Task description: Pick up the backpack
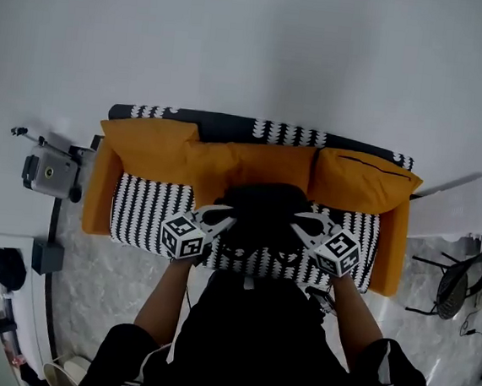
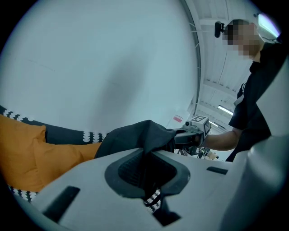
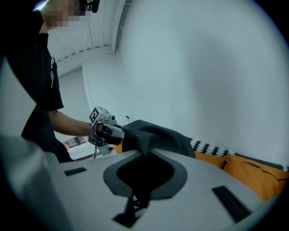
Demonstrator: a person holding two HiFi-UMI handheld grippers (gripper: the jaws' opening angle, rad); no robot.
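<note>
Lift in hand: backpack (image 1: 261, 205) held over the sofa (image 1: 138, 208), left gripper (image 1: 222, 220) at its nine o'clock, right gripper (image 1: 302, 223) at three, both jaws pinched shut on its fabric. Next: raise level, grips firm.

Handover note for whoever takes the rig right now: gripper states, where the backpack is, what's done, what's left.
Grippers: the left hand-held gripper is shut on the black fabric of the backpack at one side. The right hand-held gripper is shut on it at the other side.
Position: the backpack hangs between the two, over the middle of the sofa seat, in front of the orange cushions.
Done: both grips are taken.
Left: raise it clear of the sofa. No view shows whether its bottom is off the seat yet.
</note>
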